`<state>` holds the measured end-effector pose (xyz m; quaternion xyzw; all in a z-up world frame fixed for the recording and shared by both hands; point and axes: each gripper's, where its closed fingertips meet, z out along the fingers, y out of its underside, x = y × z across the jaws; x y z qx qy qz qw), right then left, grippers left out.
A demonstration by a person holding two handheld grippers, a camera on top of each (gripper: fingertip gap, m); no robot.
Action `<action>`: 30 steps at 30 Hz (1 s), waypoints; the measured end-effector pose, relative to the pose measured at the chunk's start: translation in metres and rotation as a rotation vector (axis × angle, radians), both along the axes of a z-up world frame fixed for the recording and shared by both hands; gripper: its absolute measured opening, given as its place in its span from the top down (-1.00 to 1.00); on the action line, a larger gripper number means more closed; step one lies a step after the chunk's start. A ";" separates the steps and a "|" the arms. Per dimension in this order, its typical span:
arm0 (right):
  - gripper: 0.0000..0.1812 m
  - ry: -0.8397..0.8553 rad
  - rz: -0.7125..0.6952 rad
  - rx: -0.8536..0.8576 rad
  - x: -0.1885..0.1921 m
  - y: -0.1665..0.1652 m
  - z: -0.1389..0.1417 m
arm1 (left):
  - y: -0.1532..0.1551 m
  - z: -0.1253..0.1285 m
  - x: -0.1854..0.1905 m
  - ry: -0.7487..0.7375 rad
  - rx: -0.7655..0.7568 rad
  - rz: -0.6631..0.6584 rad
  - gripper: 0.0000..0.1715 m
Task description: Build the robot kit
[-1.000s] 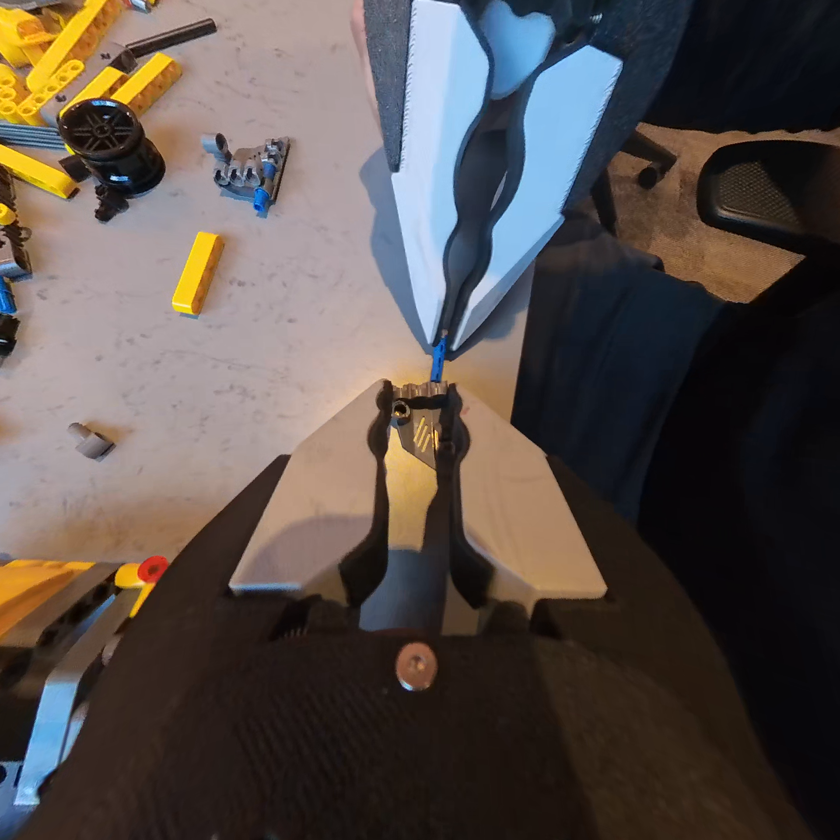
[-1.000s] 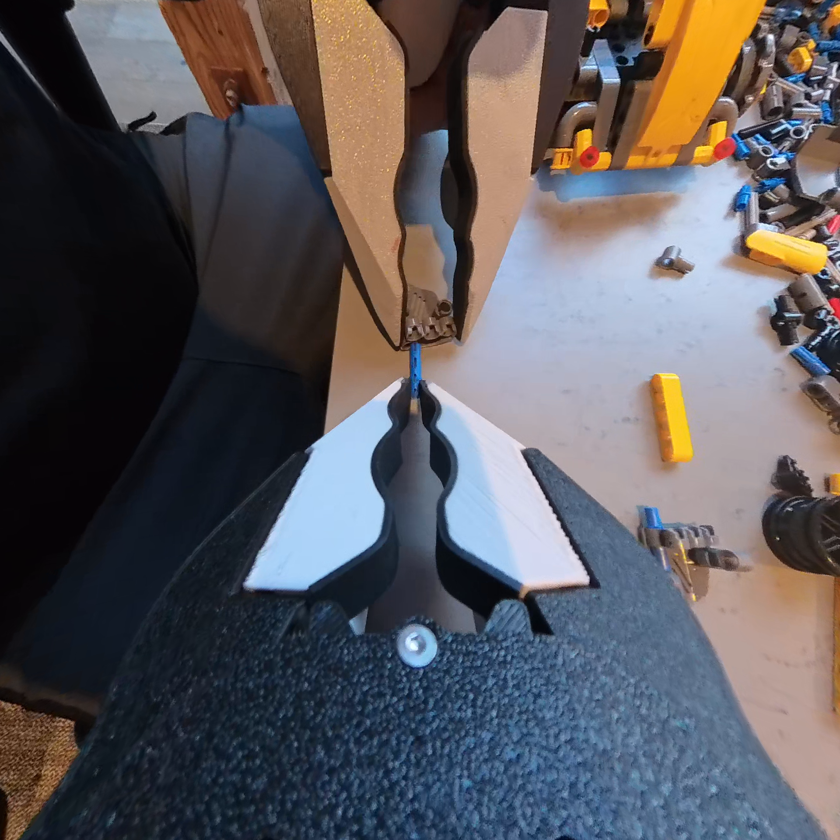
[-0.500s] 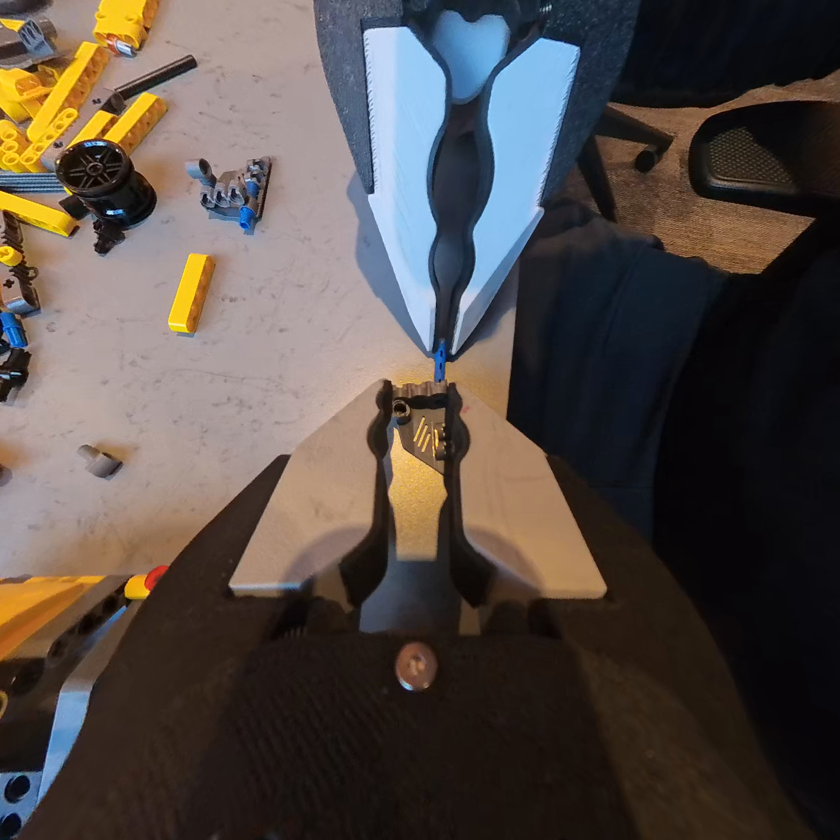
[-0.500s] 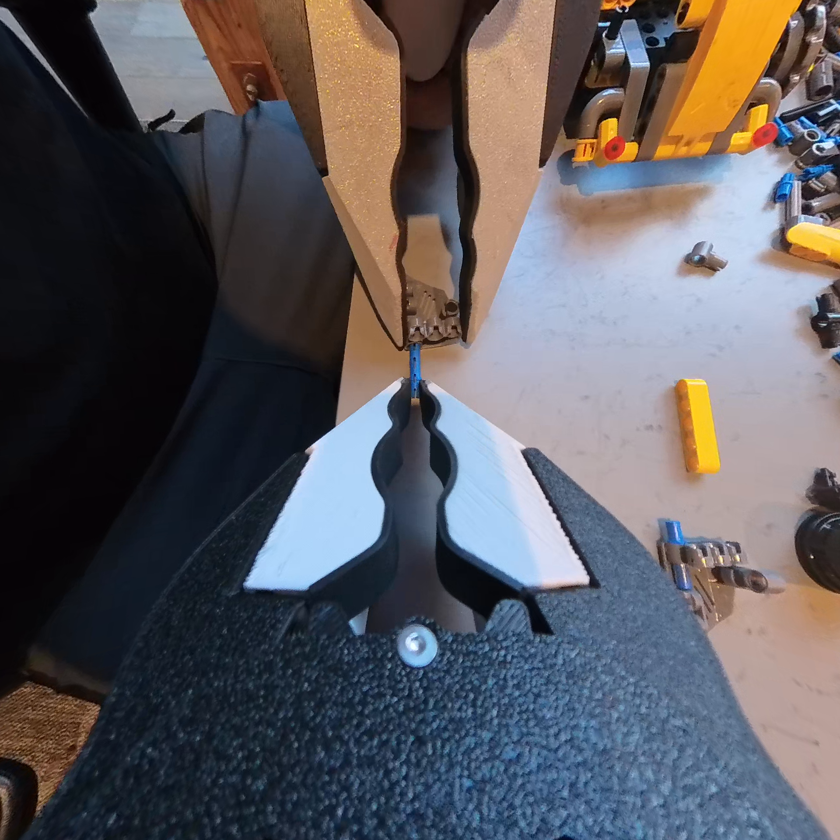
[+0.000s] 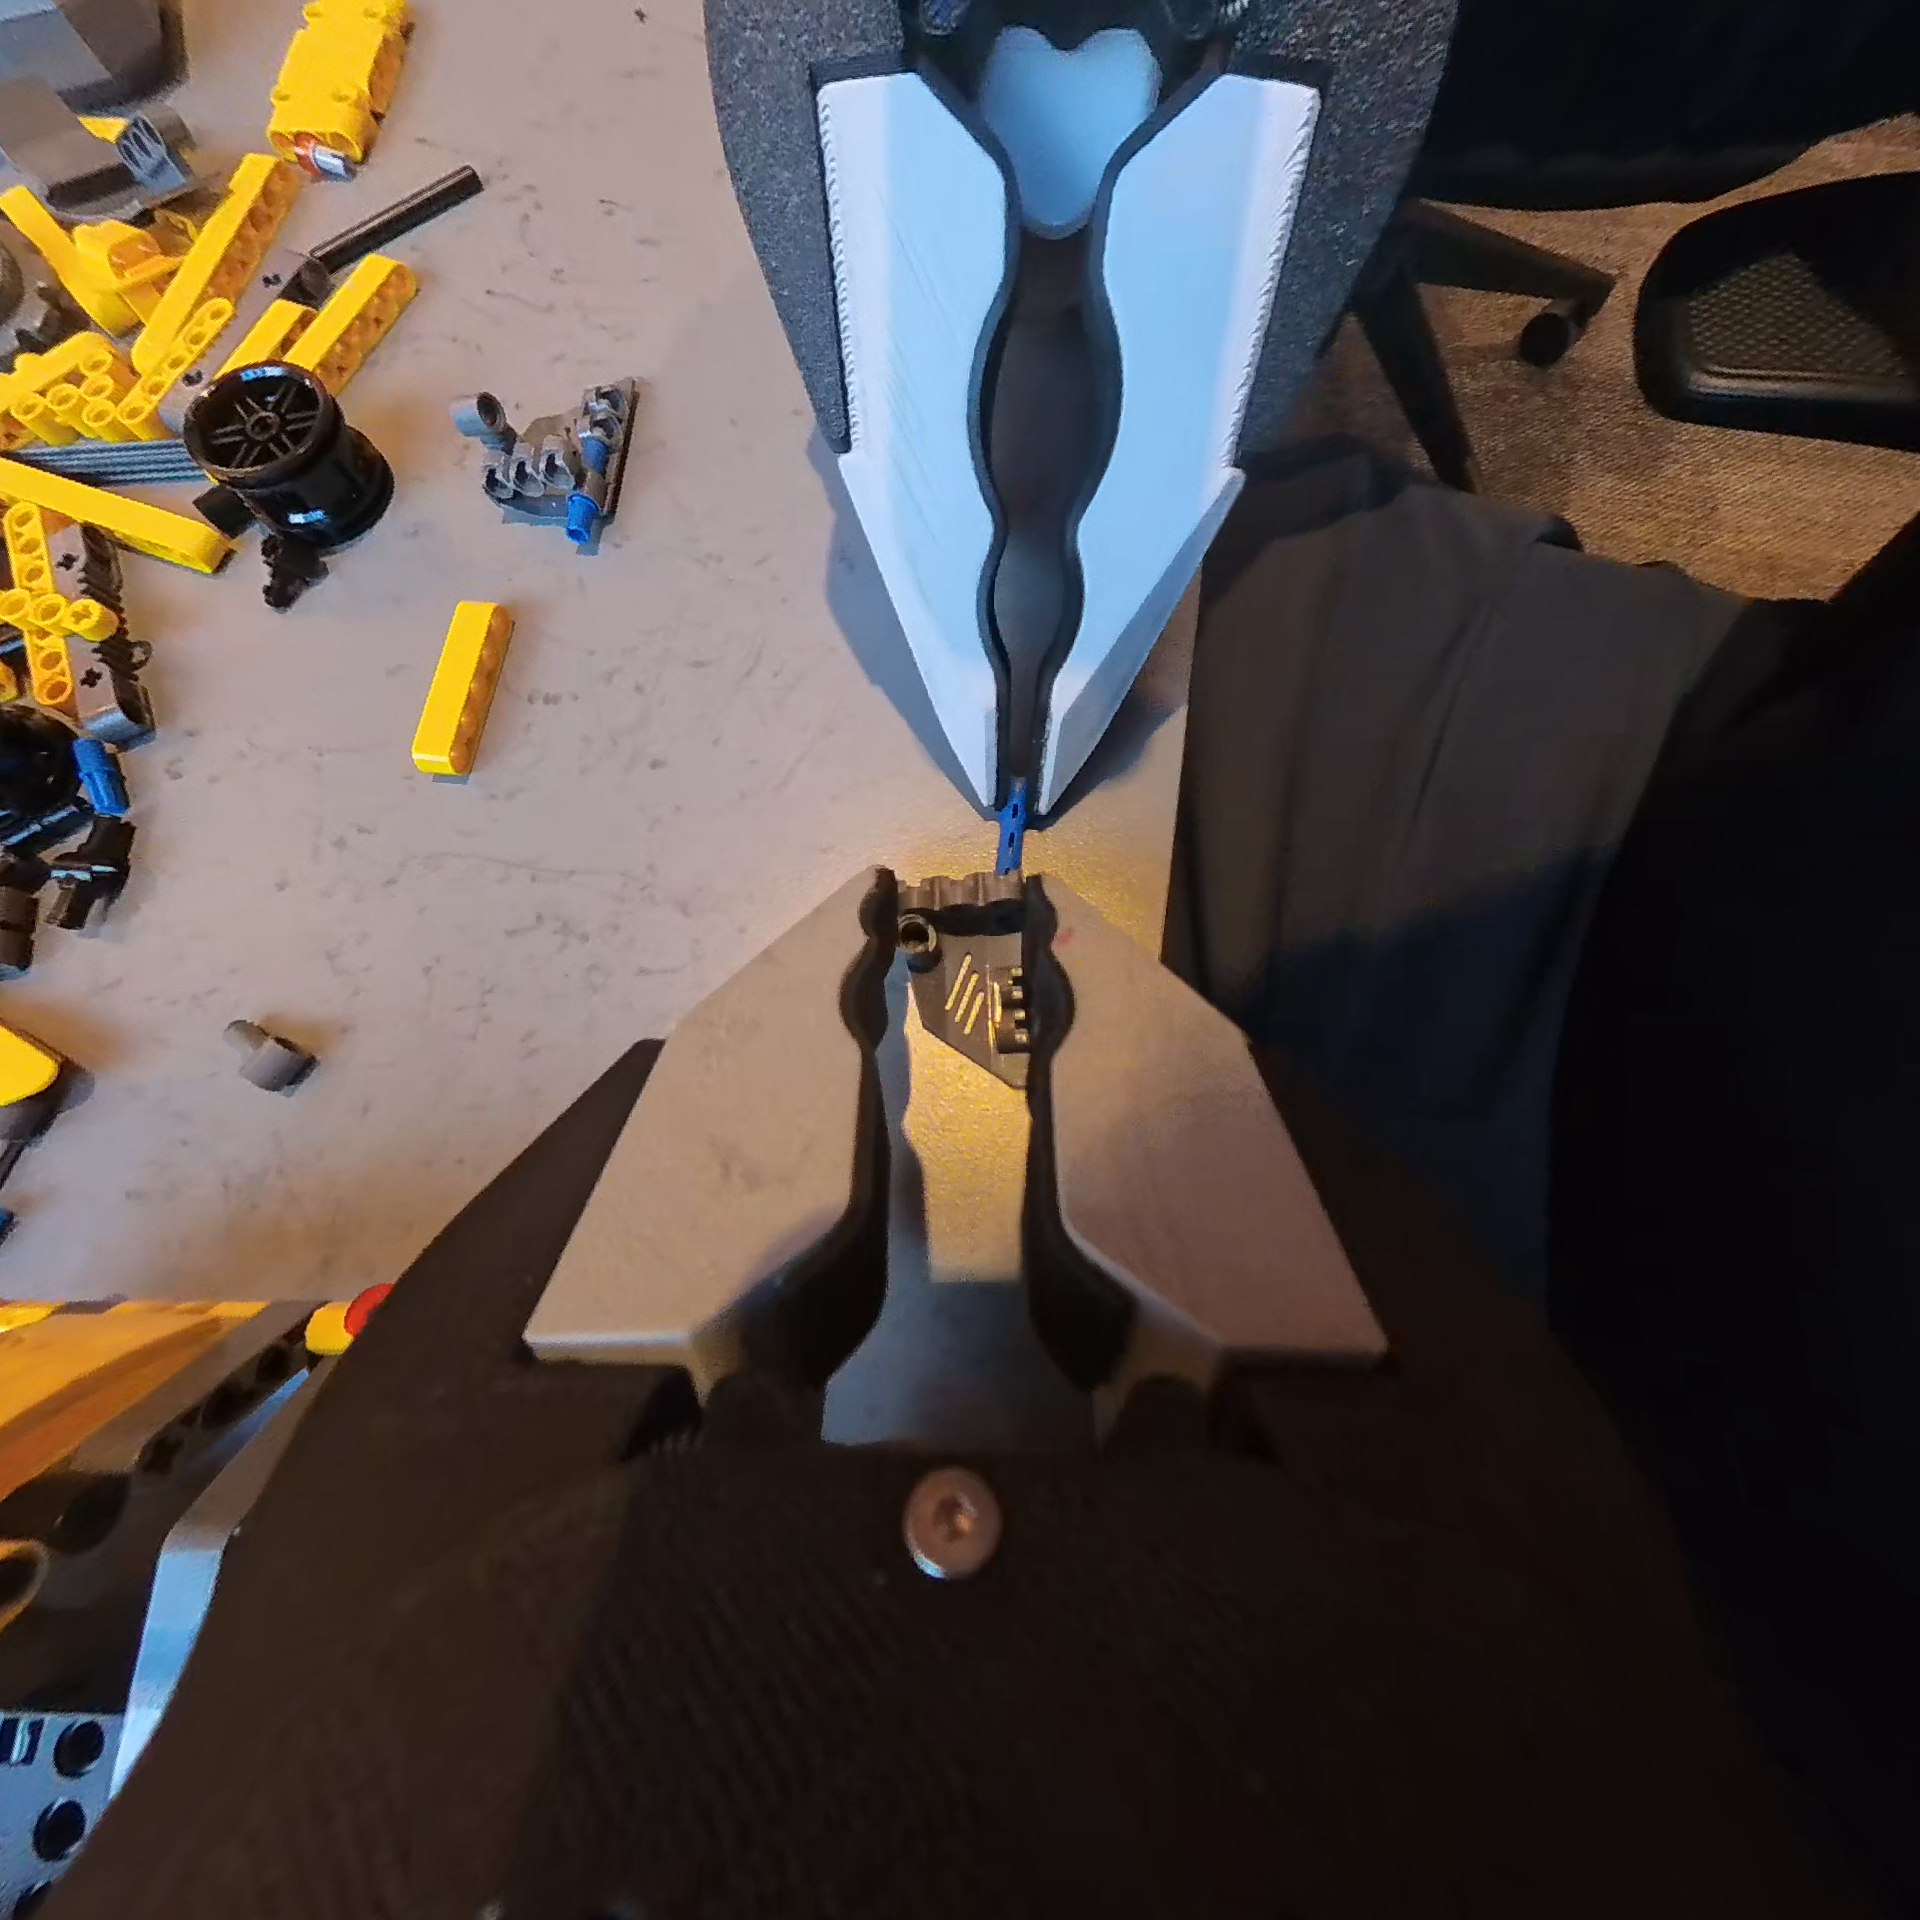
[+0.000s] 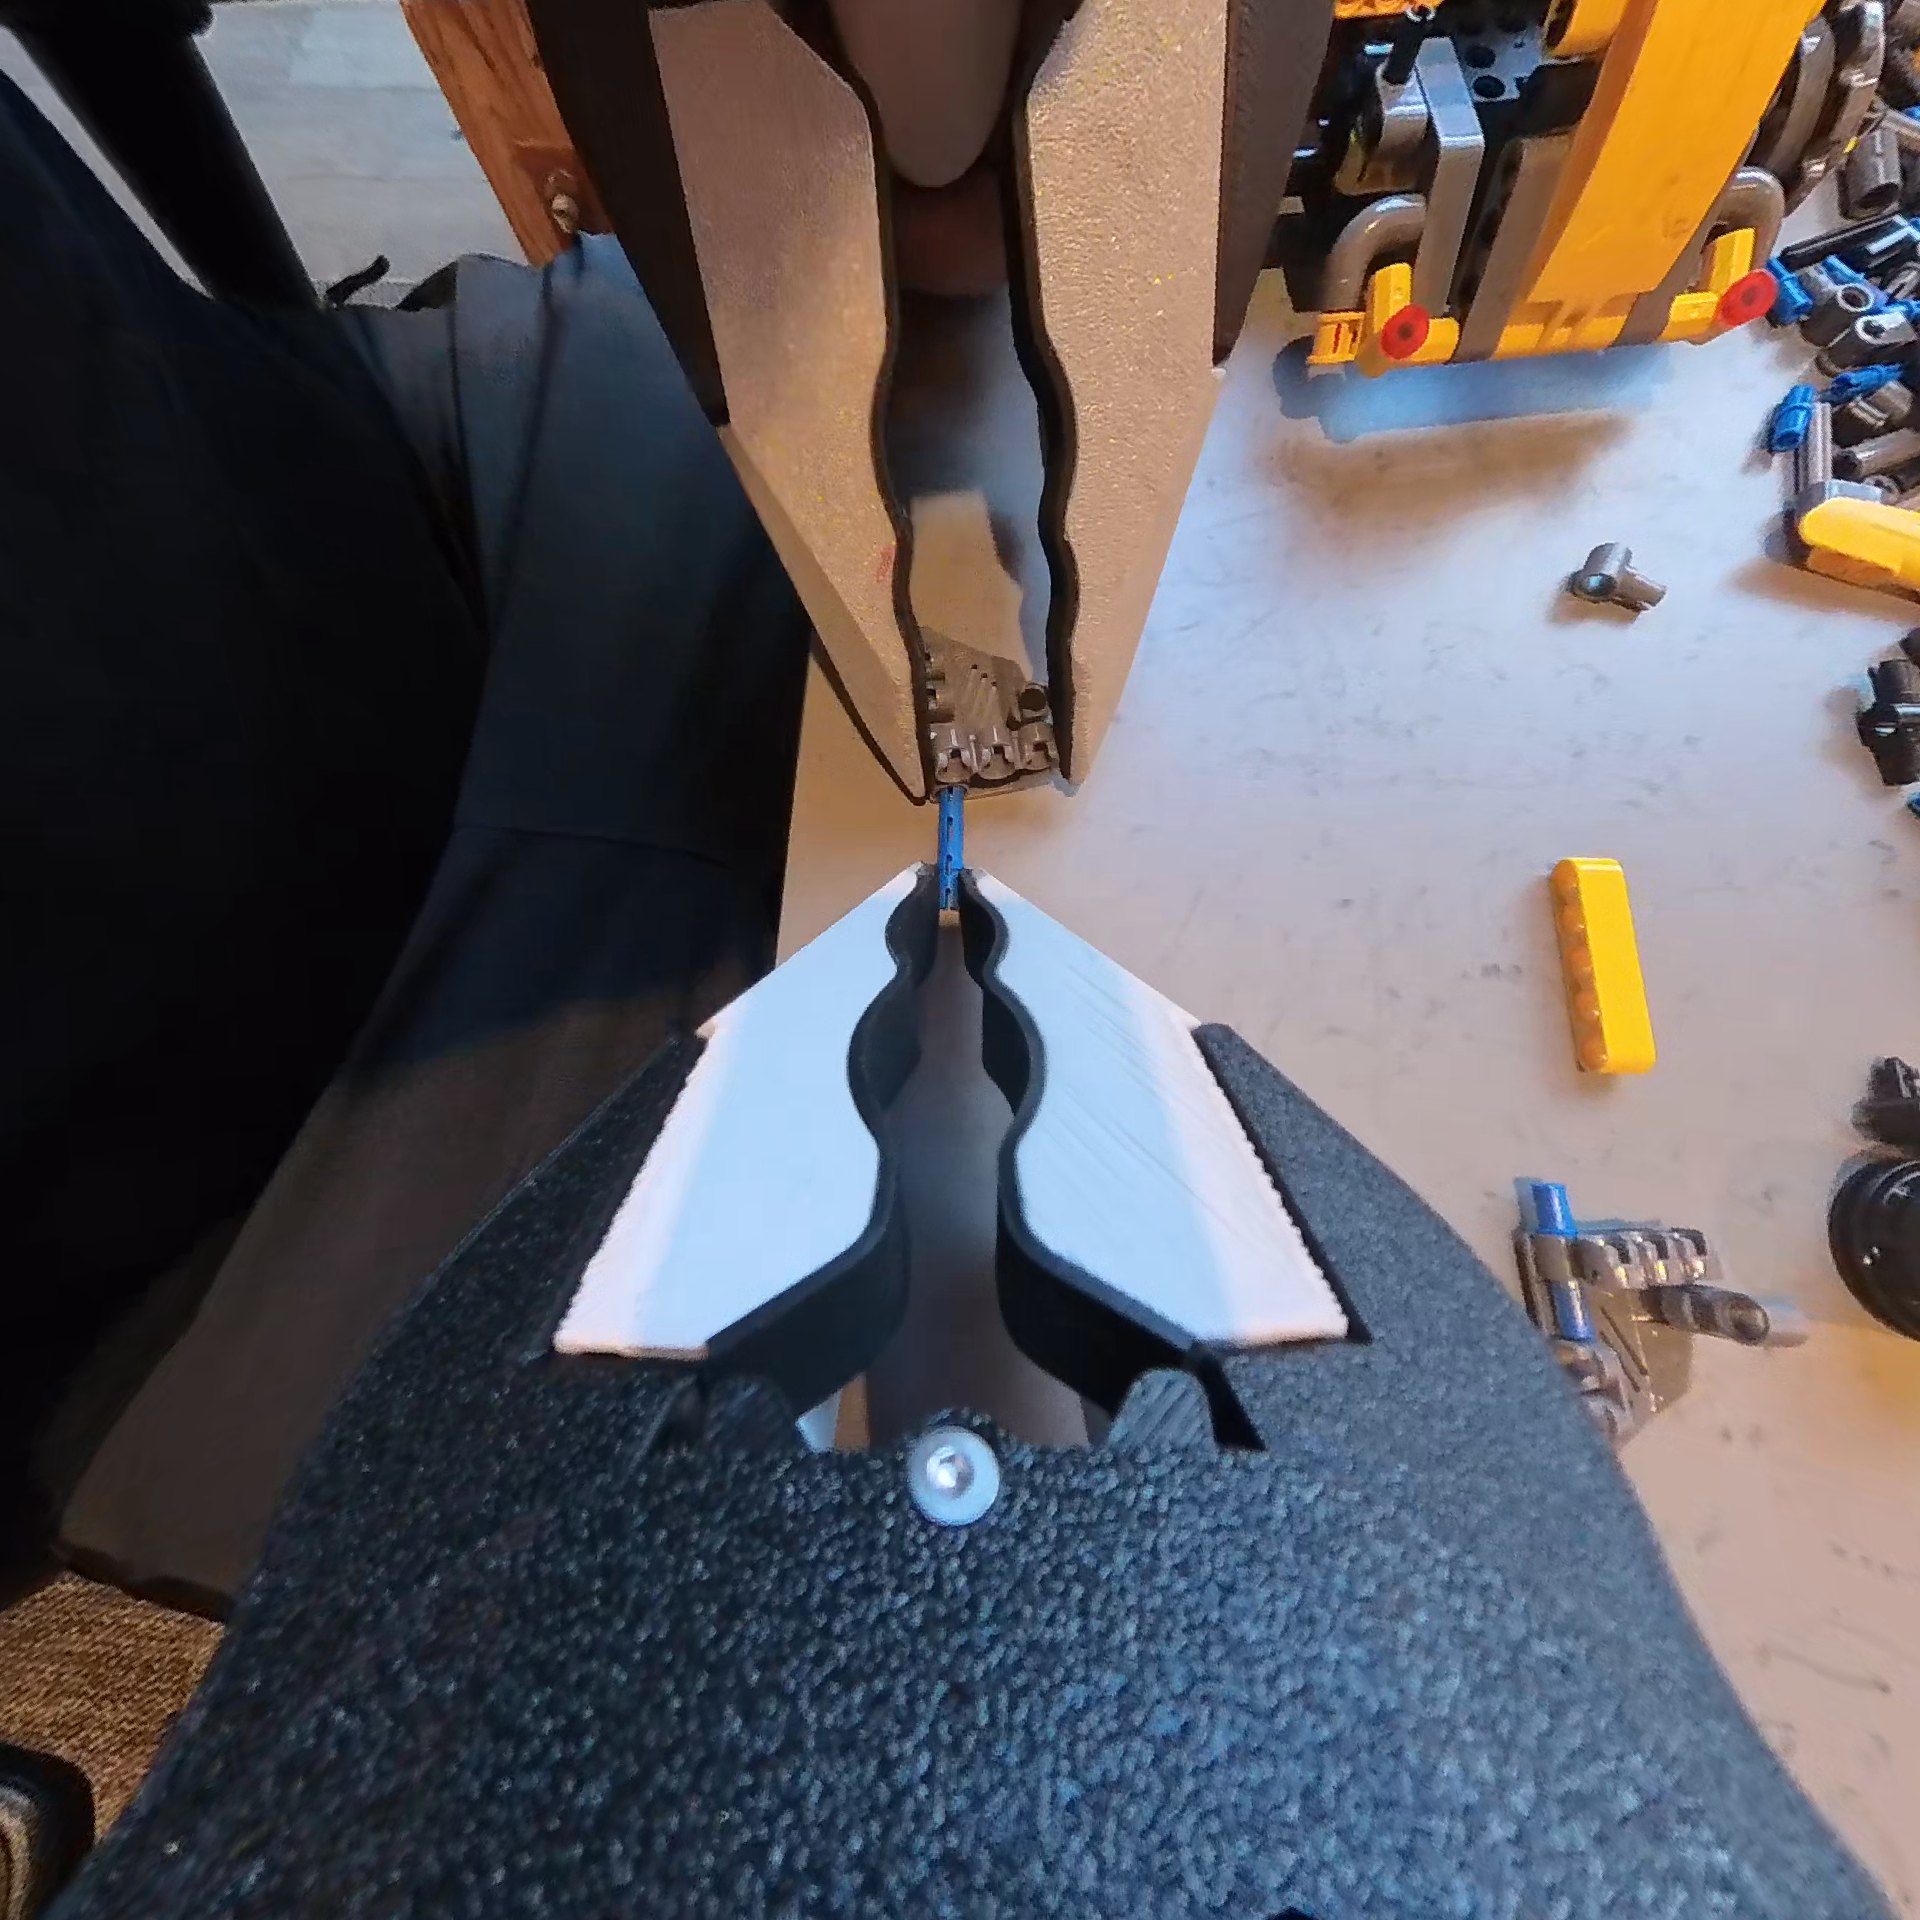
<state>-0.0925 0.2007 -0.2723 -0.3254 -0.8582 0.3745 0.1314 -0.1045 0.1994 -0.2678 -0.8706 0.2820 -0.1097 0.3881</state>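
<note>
My left gripper (image 5: 961,896), with grey fingers, is shut on a small dark grey triangular panel piece (image 5: 977,971) at its tips. My right gripper (image 6: 942,883), with white fingers, is shut on a thin blue pin (image 6: 948,840). The two grippers face each other tip to tip above the table's edge. The pin's free end meets the end hole in the edge of the panel piece (image 6: 987,727). How deep it sits is hidden. In the left wrist view the right gripper (image 5: 1018,800) comes down from the top with the pin (image 5: 1011,836).
On the pale table (image 5: 623,935) lie a yellow beam (image 5: 462,688), a black wheel (image 5: 275,447), a grey sub-assembly with a blue pin (image 5: 561,462), a grey connector (image 5: 268,1058) and piled yellow parts (image 5: 104,343). A yellow model (image 6: 1558,177) stands behind. Dark clothing (image 5: 1455,779) and a chair (image 5: 1766,312) lie past the edge. The grippers are tip to tip, or close to it. The grey connector (image 5: 268,1058) is about 12 cm from my left fingertips. Look for it in the right wrist view (image 6: 1615,569) too.
The two grippers have stayed tip to tip and shifted together slightly over the table. The right gripper has turned from a tilt to straight in line with the left one.
</note>
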 end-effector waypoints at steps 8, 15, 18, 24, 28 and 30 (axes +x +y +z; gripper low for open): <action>0.95 0.030 -0.005 0.026 0.000 0.000 0.000 | 0.000 0.000 0.001 0.016 0.012 0.000 0.74; 0.96 0.023 -0.024 0.021 0.000 0.000 0.000 | 0.000 0.000 0.001 0.036 0.030 -0.015 0.74; 0.95 0.011 -0.038 0.011 0.000 0.000 0.000 | -0.001 0.000 0.000 0.032 0.028 -0.024 0.74; 0.95 0.005 -0.043 0.006 -0.001 -0.001 0.000 | -0.001 0.000 0.000 0.038 0.034 -0.042 0.74; 0.95 0.001 -0.042 0.002 -0.001 -0.001 0.000 | -0.001 0.000 0.000 0.031 0.029 -0.042 0.74; 0.95 0.002 -0.042 0.002 -0.001 -0.001 0.000 | -0.001 0.000 0.000 0.030 0.028 -0.042 0.74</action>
